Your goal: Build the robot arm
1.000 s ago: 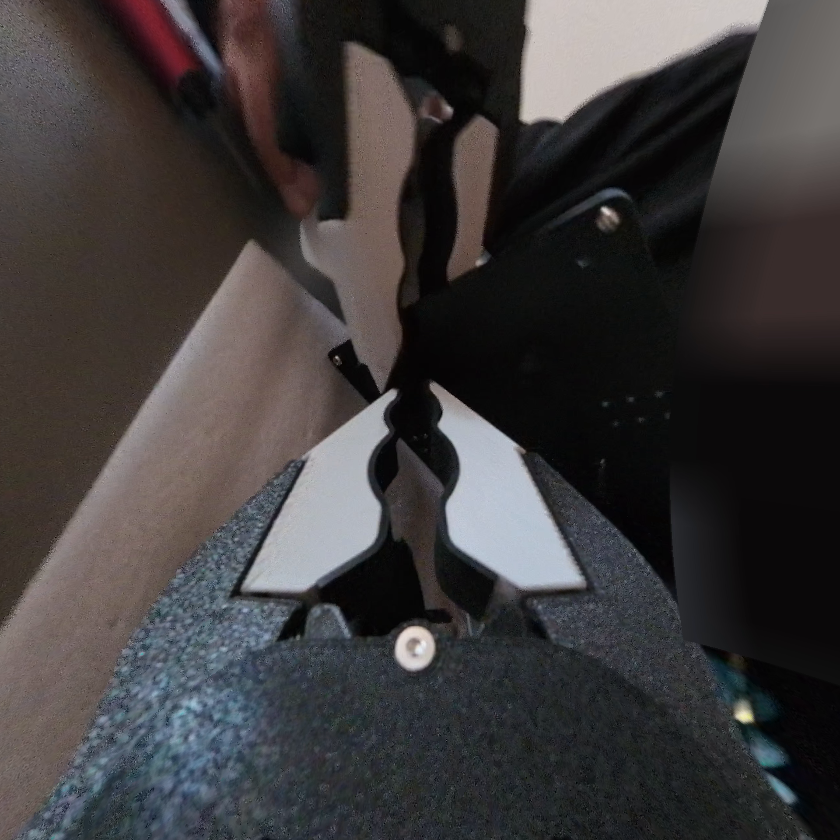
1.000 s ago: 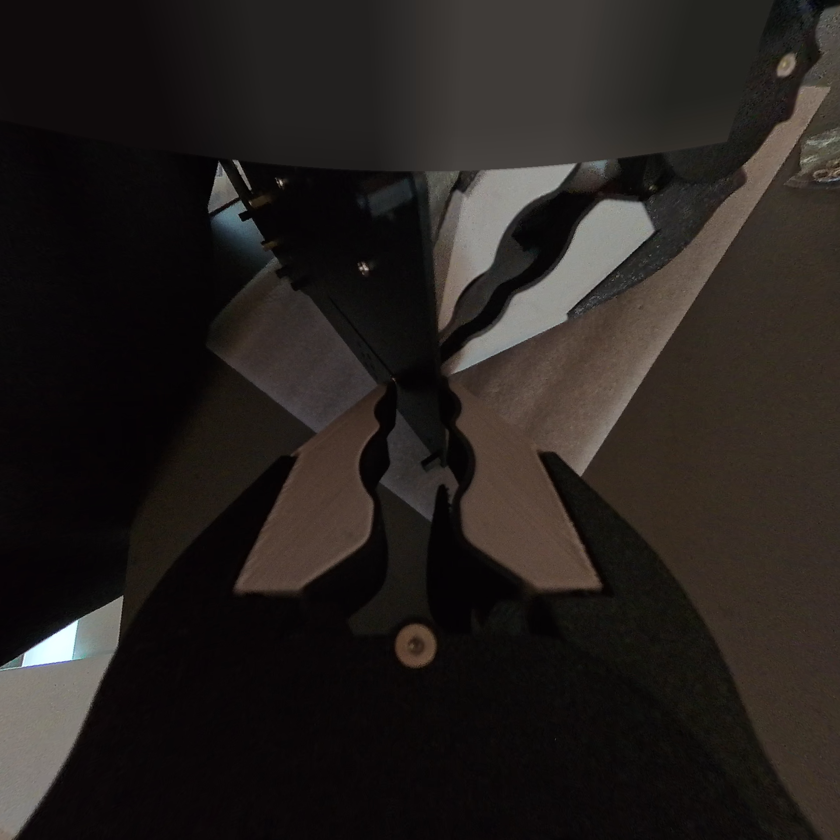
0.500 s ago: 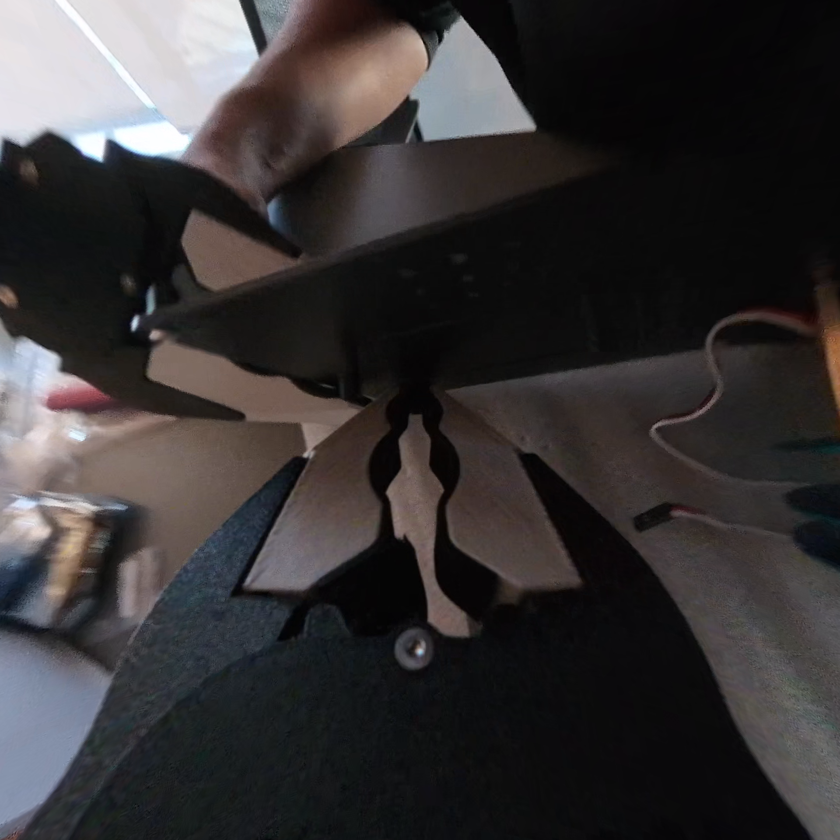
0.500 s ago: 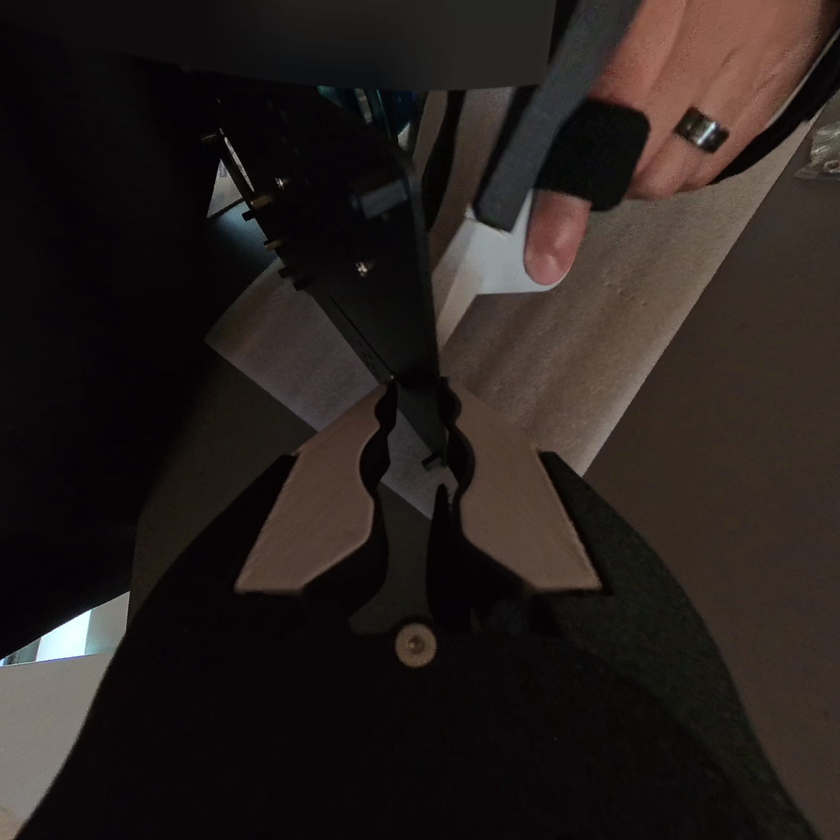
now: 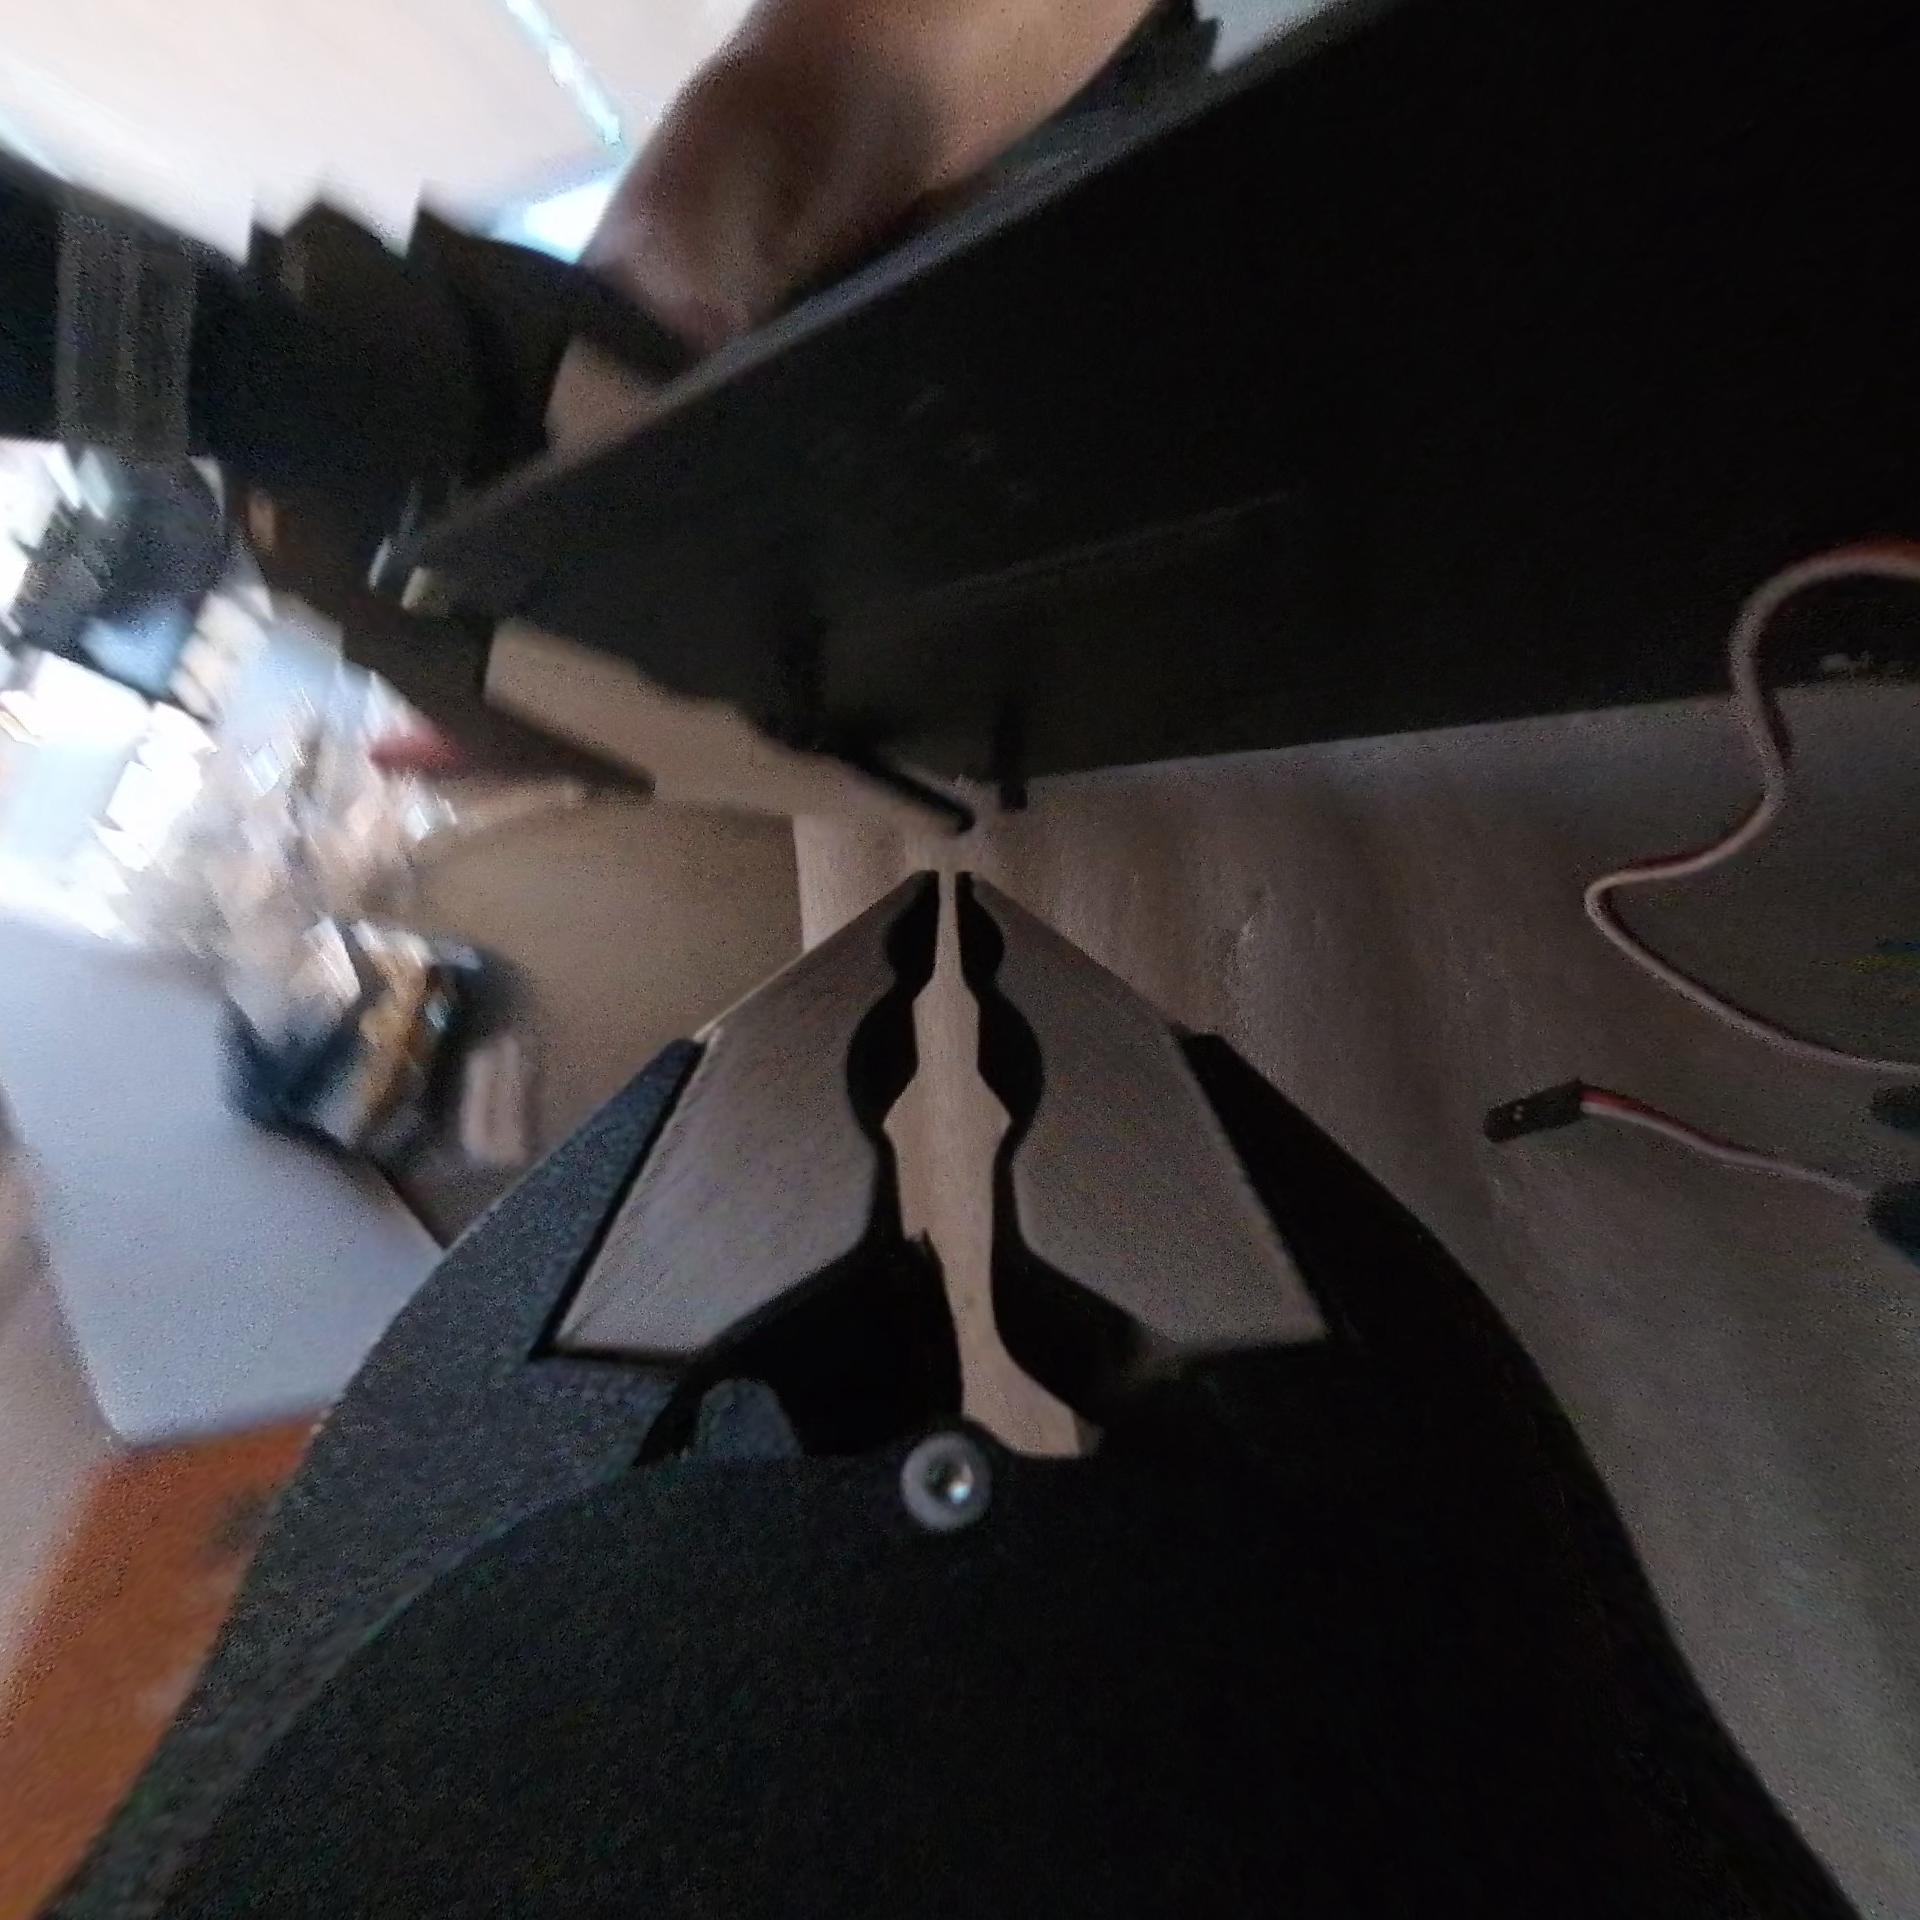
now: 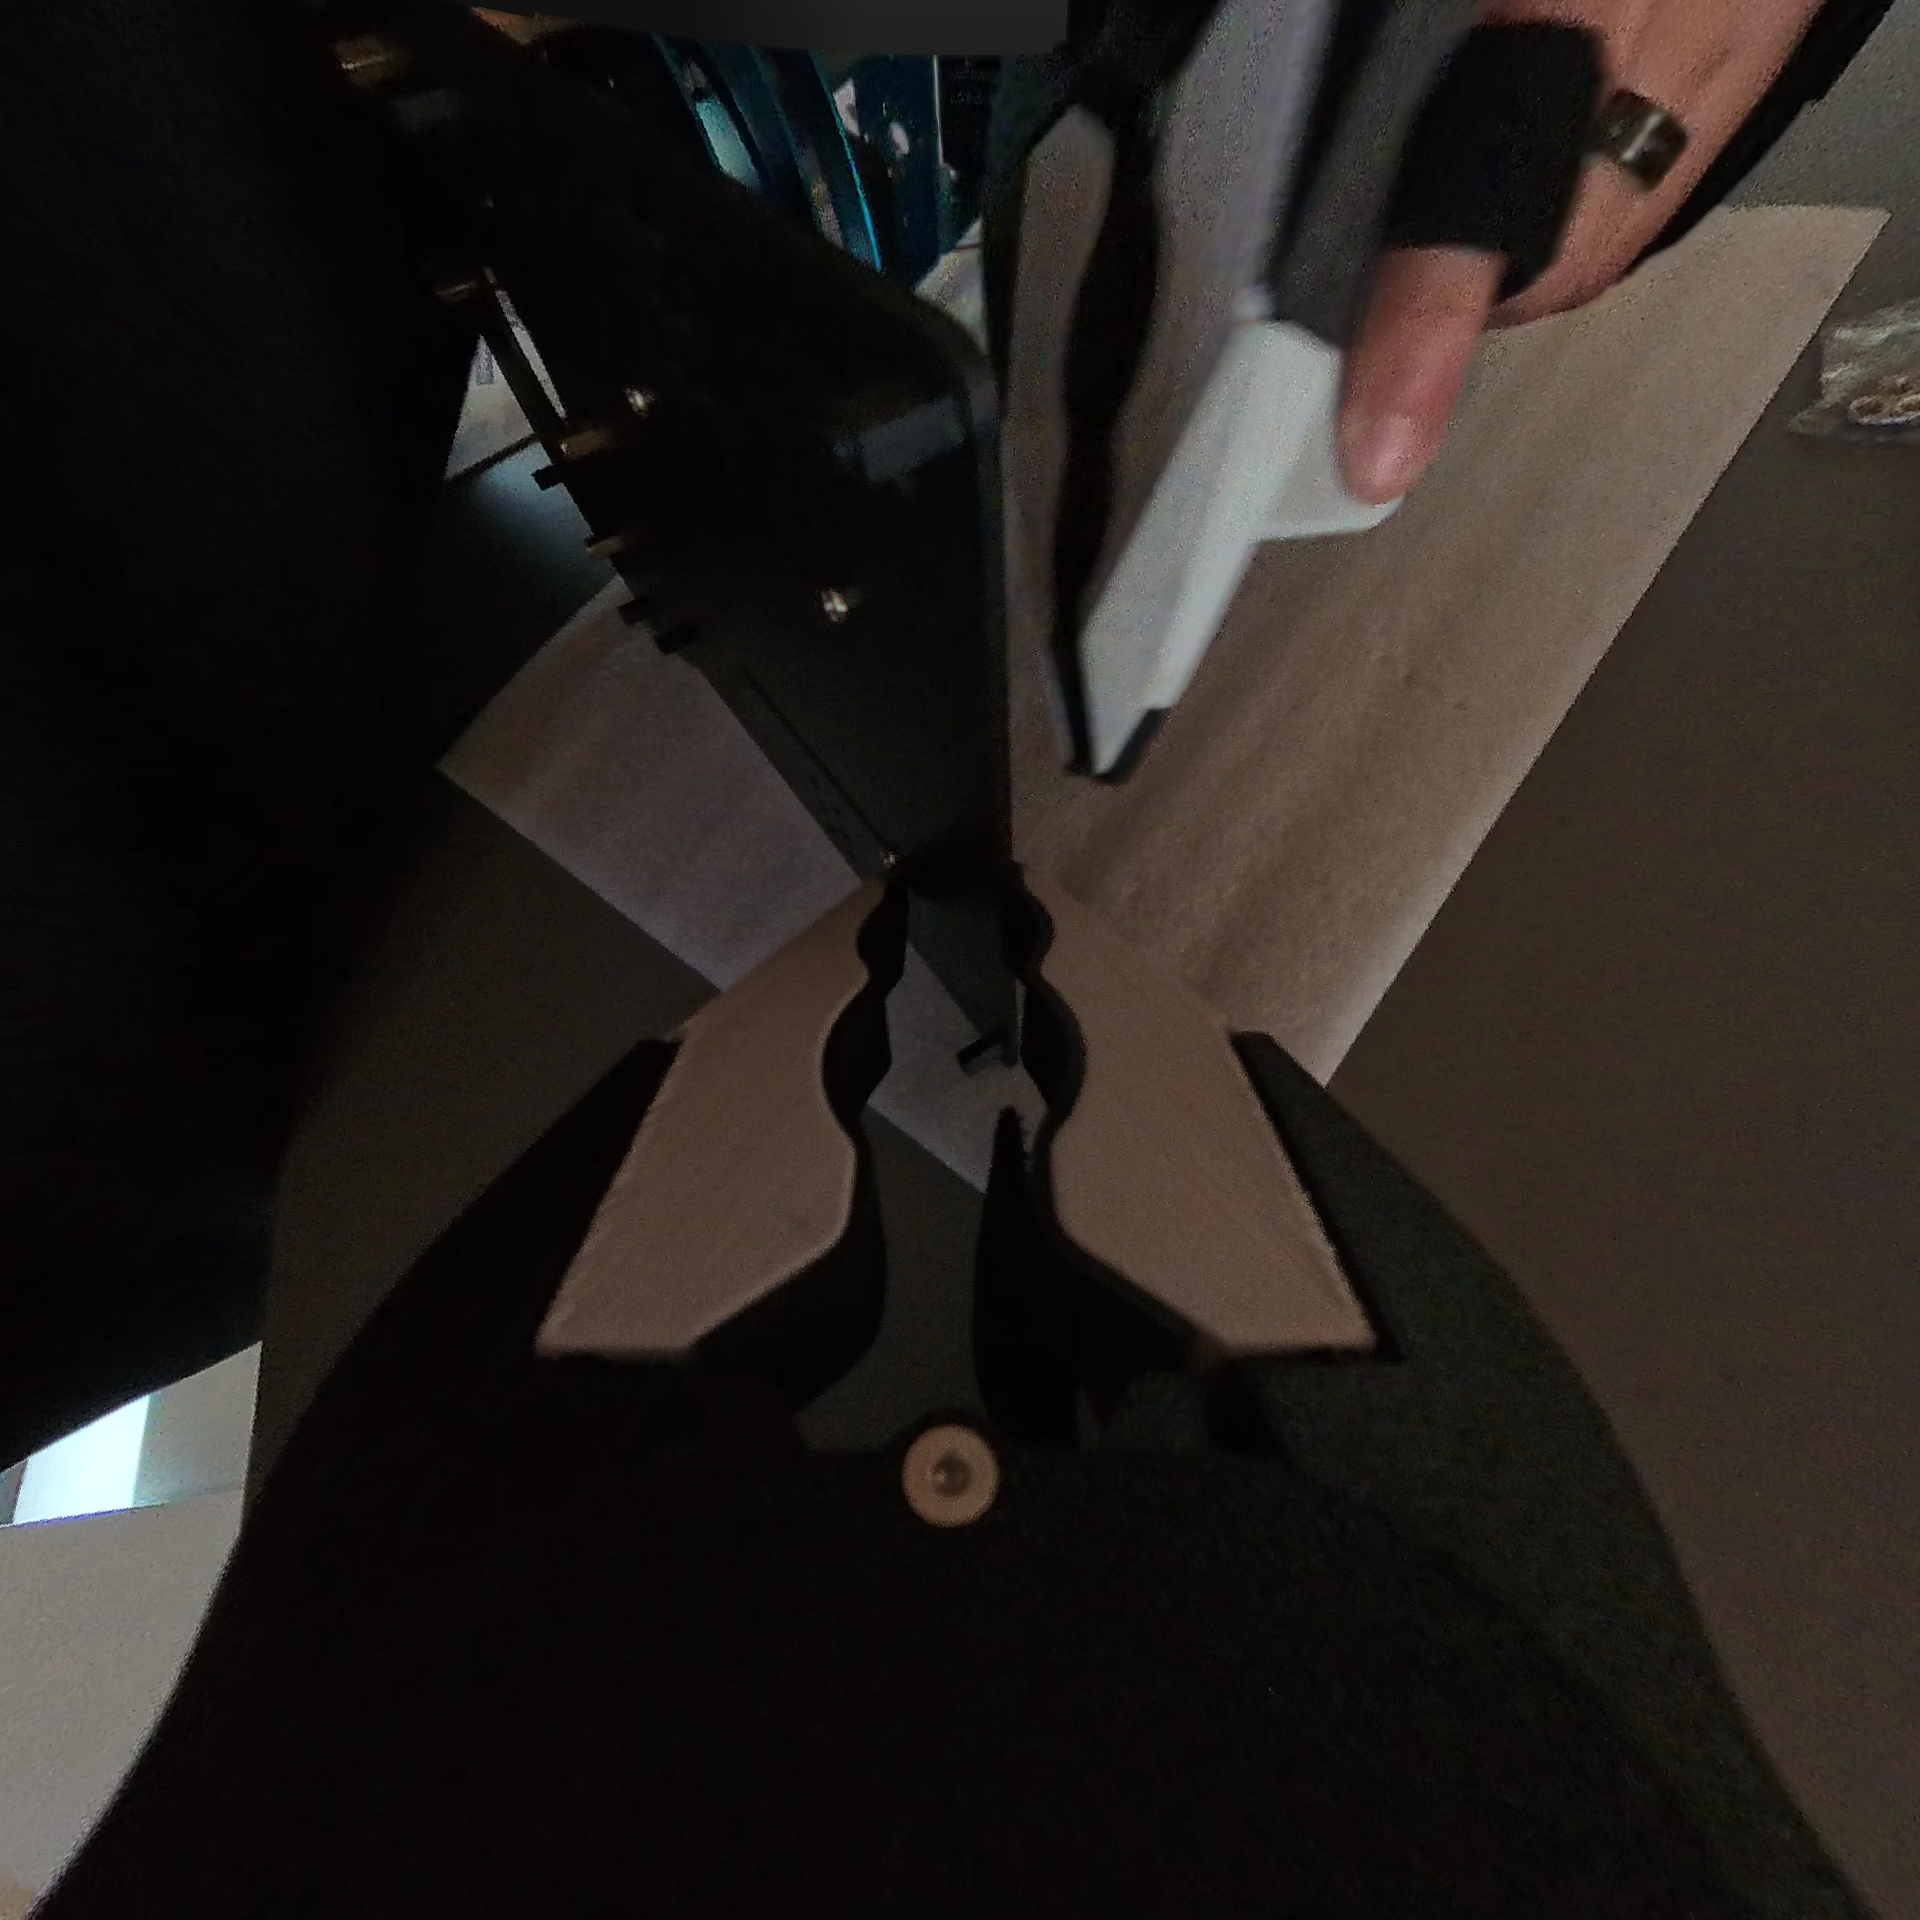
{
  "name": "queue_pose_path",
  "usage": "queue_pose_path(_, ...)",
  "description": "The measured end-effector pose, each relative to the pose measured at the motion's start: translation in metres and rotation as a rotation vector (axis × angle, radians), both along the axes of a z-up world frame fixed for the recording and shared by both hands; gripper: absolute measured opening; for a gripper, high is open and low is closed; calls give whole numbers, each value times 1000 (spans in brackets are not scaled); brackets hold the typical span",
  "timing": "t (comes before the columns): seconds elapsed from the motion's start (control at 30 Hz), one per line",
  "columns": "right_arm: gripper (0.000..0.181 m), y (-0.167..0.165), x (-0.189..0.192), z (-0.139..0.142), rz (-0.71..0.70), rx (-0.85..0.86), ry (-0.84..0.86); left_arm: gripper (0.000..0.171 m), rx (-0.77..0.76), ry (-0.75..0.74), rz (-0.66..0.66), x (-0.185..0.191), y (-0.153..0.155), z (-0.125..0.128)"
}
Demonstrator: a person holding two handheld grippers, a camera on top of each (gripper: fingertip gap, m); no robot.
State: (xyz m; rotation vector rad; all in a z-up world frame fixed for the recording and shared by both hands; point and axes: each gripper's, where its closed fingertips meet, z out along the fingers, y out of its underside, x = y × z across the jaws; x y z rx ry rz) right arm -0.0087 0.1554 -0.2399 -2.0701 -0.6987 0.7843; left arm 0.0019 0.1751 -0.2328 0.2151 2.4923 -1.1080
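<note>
I see a beige mat (image 6: 1299, 790) spread across a grey-brown table (image 6: 1662, 1039) beneath both grippers. The largest item is a black panel (image 5: 1195, 499), a flat plate with screws and standoffs; it fills the upper part of the left wrist view and runs up and left from the right gripper's tips.

Right gripper (image 6: 961, 894): the jaws are pinching the lower corner of the black panel (image 6: 831, 582), which stands on edge between them.

Left gripper (image 5: 948, 881): the jaws are nearly pressed together, with only a thin slit at the tips. They sit just below the panel's lower edge; motion blur leaves me unable to confirm contact, though they appear apart.

Above and right of the right gripper, I see a hand (image 6: 1538, 187) with a black finger sleeve and a ring, gripping the left gripper.

Right of the left gripper, a red-and-white wire (image 5: 1704, 904) with a black connector lies on the mat.
</note>
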Motion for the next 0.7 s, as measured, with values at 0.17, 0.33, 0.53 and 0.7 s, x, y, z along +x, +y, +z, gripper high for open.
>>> queue_pose_path(0.17,34,-2,1,-1,-5,-17,-22,13,-97,476,238,10,15,13)
queue_pose_path(0.33,35,-3,-1,9,-1,25,11,18,-158,700,443,21,22,36)
queue_pose_path(0.53,33,-2,4,19,-19,48,77,19,-262,735,730,18,44,95)
queue_pose_path(0.7,33,-5,33,58,-113,108,150,19,-267,468,990,-24,71,161)
